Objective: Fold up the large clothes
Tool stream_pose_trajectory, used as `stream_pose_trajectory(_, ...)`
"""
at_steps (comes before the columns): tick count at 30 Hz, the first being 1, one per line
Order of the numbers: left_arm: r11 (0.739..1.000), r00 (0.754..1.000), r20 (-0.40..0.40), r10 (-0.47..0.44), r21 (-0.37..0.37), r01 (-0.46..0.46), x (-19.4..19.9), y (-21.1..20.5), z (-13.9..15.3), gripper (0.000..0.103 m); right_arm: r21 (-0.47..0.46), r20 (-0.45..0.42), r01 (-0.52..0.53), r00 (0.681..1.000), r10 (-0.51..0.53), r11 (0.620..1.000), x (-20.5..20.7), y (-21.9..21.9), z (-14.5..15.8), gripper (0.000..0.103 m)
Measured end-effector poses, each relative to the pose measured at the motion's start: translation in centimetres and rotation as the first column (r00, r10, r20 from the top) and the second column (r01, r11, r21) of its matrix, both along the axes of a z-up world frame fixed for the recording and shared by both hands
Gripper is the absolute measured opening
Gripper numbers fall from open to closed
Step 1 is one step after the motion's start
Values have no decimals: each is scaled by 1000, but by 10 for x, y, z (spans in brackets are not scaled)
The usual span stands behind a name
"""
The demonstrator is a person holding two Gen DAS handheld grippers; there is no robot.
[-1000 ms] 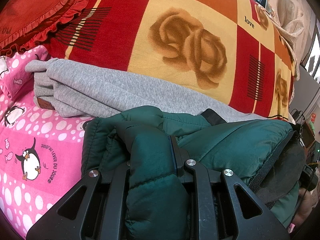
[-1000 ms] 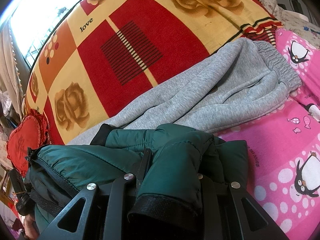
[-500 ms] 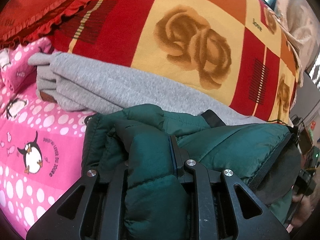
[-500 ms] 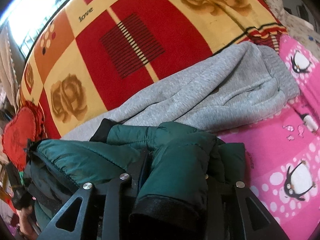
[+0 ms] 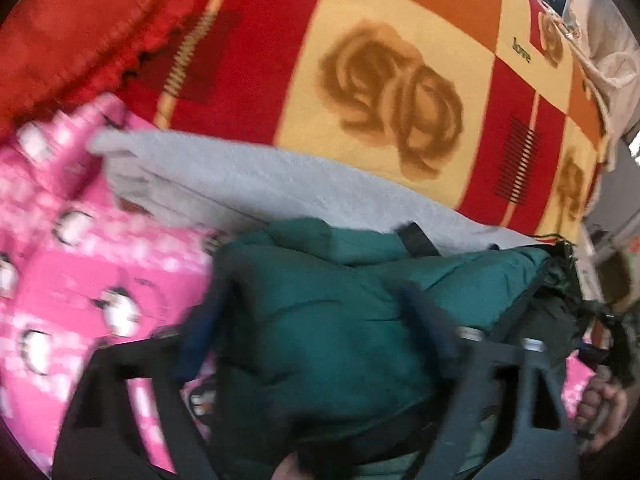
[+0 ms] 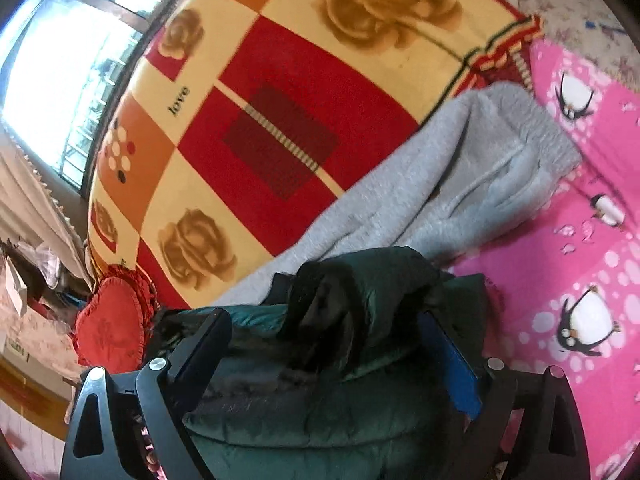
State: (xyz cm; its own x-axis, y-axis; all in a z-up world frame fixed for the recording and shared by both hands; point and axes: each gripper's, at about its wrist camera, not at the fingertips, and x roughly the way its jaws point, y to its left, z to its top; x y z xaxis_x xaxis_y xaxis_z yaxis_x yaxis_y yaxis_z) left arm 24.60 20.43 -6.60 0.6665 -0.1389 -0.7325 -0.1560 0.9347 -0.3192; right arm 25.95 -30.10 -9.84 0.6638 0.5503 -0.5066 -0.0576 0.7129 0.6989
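Observation:
A dark green padded jacket [image 5: 336, 320] lies bunched on the pink penguin sheet [image 5: 80, 272]. My left gripper [image 5: 316, 312] has its fingers spread wide, and the jacket's folded edge lies loose between them. In the right wrist view the jacket [image 6: 360, 360] lies between the spread fingers of my right gripper [image 6: 324, 328], with its black-lined cuff on top. A grey sweat garment [image 5: 248, 188] lies just behind the jacket; it also shows in the right wrist view [image 6: 472, 184].
A red, yellow and orange rose-pattern blanket [image 5: 400, 92] covers the bed behind the clothes. A red frilled heart cushion [image 6: 112, 324] lies at the bed's edge. A window [image 6: 60, 72] is at the far left. The other hand [image 5: 600, 404] shows at the lower right.
Both grippers were shut on the green jacket's folded edges; both have now opened wide and let the jacket go. The views have shifted and blurred with the movement.

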Motion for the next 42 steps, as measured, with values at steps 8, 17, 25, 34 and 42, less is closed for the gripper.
stream_pose_trajectory(8,997,990,126,64,-40,-59,-31,21,39,103,-114,64,-4,998,11,993,-21,3,28,94)
stream_pose_trajectory(17,997,994,85,-64,37,61,-7,-25,24,103,-369,51,-116,988,144,922,9,53,33,94)
stream_pose_trajectory(25,981,992,-55,-116,148,123,72,-50,-7,103,-512,-125,-306,951,283,803,84,116,-8,94)
stream_pose_trajectory(34,981,998,-26,-60,185,64,86,-55,-53,103,-514,-118,-290,956,268,807,113,104,-58,103)
stream_pose_trajectory(42,977,988,-100,-114,167,130,73,-52,-43,103,-591,-147,-299,953,265,749,92,107,-32,102)
